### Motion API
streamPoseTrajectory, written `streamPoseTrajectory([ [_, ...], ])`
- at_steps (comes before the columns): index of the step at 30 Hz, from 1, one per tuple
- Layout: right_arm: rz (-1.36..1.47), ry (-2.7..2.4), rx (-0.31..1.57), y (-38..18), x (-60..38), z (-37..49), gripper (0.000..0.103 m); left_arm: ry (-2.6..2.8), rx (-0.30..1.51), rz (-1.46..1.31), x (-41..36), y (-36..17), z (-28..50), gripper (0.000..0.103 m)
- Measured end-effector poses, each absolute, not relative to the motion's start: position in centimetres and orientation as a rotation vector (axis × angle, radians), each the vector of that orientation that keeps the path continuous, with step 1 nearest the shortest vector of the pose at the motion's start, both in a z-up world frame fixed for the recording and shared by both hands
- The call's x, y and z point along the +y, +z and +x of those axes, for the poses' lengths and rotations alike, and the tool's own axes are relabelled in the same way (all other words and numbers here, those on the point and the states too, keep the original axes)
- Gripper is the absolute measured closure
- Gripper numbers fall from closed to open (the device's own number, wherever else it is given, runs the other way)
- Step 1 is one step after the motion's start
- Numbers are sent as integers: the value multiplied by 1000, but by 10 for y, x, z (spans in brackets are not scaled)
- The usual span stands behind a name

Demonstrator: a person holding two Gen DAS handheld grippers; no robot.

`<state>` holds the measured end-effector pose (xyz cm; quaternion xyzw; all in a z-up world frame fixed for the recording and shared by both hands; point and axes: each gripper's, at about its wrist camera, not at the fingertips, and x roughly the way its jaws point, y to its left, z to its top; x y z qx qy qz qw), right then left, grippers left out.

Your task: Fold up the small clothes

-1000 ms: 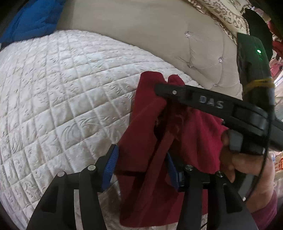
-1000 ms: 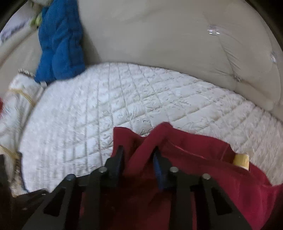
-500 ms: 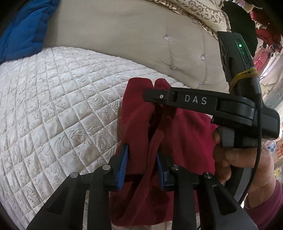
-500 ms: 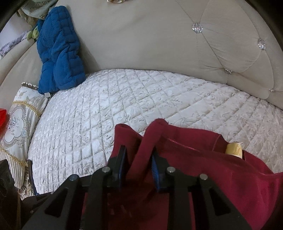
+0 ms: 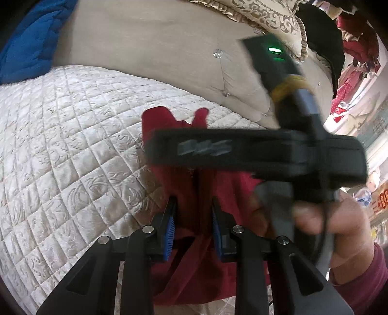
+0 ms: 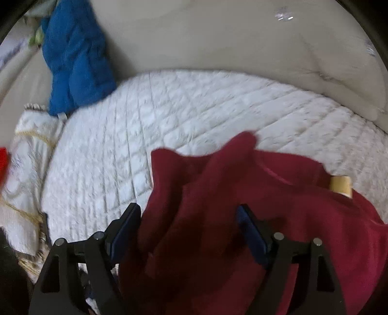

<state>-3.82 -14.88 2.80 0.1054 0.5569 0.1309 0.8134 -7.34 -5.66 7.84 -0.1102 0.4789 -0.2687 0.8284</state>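
Note:
A dark red garment (image 5: 179, 155) lies bunched on the white quilted bed cover (image 5: 60, 135). My left gripper (image 5: 194, 213) is shut on a fold of the red garment near its lower part. My right gripper (image 6: 186, 220) is open, its jaws wide apart, with the red garment (image 6: 291, 218) lying loose between them. In the left wrist view the right gripper's black body (image 5: 254, 150) crosses above the cloth, held by a hand (image 5: 334, 223). A small yellow label (image 6: 340, 186) shows at the garment's far right.
A blue padded item (image 6: 75, 55) leans on the beige tufted headboard (image 6: 218, 36) at the back left. A patterned cream cushion (image 6: 26, 169) lies at the left edge. Another patterned pillow (image 5: 266, 21) sits on top of the headboard.
My right gripper has opened and let go of the red fold it held. My left gripper stays closed on the cloth. Both views shifted, with motion blur.

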Motion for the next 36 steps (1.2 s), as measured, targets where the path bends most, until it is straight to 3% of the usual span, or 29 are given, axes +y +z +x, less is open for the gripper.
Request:
streamPoseTrajectory([
  [2, 175, 264, 1188, 24, -143, -38, 18, -574, 1021, -229, -56, 79, -74, 99],
  [5, 149, 264, 1141, 30, -150, -44, 43, -595, 1012, -196, -53, 88, -77, 96],
  [7, 182, 279, 1115, 36, -162, -50, 64, -622, 995, -189, -44, 100, -82, 83],
  [9, 225, 283, 1094, 42, -177, -55, 69, -643, 965, -209, -35, 109, -88, 59],
  [11, 275, 287, 1080, 45, -189, -58, 70, -650, 928, -219, -27, 115, -96, 52],
  [16, 376, 295, 1063, 45, -207, -62, 72, -657, 990, -117, -52, 101, -96, 50],
  [19, 390, 300, 1048, 46, -210, -66, 74, -629, 1023, -33, -69, 88, -101, 52],
  [20, 391, 301, 1044, 46, -209, -67, 74, -639, 1020, -11, -75, 85, -104, 63],
  [21, 392, 302, 1038, 47, -210, -69, 75, -643, 1020, -4, -78, 85, -105, 83],
  [23, 393, 297, 1027, 51, -214, -74, 77, -647, 1016, -28, -79, 87, -107, 103],
  [27, 412, 305, 982, 70, -240, -93, 79, -710, 1012, -147, -78, 100, -111, 103],
  [36, 376, 247, 895, 120, -330, -154, 81, -849, 913, 2, -164, 147, -170, 103],
])
